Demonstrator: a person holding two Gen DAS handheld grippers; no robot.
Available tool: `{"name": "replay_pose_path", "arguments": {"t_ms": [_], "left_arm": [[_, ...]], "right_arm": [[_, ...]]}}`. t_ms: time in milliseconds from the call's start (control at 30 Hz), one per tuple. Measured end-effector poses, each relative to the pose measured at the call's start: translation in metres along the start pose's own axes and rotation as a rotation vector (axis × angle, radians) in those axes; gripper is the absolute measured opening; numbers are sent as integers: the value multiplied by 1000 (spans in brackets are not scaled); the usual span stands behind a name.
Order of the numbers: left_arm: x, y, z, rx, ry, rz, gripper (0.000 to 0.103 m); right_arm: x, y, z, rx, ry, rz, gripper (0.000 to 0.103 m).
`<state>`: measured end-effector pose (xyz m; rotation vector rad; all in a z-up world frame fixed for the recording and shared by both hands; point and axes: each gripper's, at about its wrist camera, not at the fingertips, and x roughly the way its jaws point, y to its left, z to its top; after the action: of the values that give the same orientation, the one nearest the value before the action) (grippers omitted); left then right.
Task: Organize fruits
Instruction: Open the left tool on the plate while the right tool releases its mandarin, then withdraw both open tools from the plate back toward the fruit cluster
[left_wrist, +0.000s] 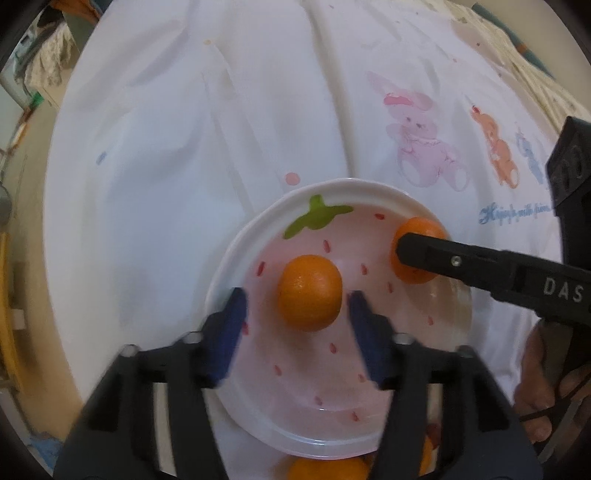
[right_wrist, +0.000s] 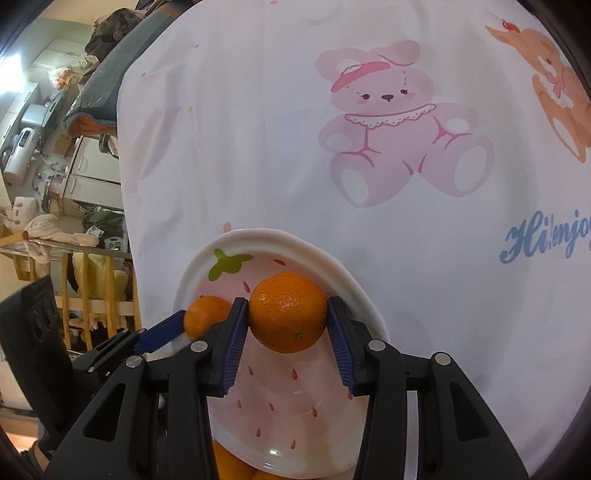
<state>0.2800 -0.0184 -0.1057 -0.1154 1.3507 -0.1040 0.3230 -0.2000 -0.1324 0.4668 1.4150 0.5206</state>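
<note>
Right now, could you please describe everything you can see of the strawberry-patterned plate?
The plate is round and glossy, ceramic by its look, with a raised white rim, a pink well dotted with red seeds, and a green leaf painted at its far side. It lies flat on the white printed cloth. One orange sits in the well between the left gripper's parted fingers; a second orange, near the rim, is clamped by the right gripper.

Both wrist cams look steeply down, close, sharing strawberry plate (left_wrist: 236, 254).
</note>
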Motion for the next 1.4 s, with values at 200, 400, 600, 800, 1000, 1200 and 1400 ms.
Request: {"name": "replay_pose_path", "arguments": {"t_ms": [200, 400, 600, 800, 1000, 1200, 1400], "left_arm": [[-2, -4, -2, 28, -13, 28, 60], [-8, 1, -4, 18, -25, 25, 61], [-16, 2, -5, 11, -49, 19, 61], [-20, 2, -7, 17, -63, 31, 62], [-28, 2, -11, 5, -85, 43, 62], [-56, 2, -23, -6, -138, 33, 62], [-86, 4, -45, -10, -197, 18, 62]], "right_arm": [[-10, 1, 1, 20, -24, 49, 75], [-34, 0, 3, 13, -91, 34, 75], [-39, 1, 1, 5, -99, 12, 75], [-52, 4, -2, -4, -120, 12, 75], [-67, 5, -8, 3, -145, -4, 75], [-87, 17, -24, -66, -159, -46, 75], [-104, 22, -58, -99, -180, -83, 75]]}}
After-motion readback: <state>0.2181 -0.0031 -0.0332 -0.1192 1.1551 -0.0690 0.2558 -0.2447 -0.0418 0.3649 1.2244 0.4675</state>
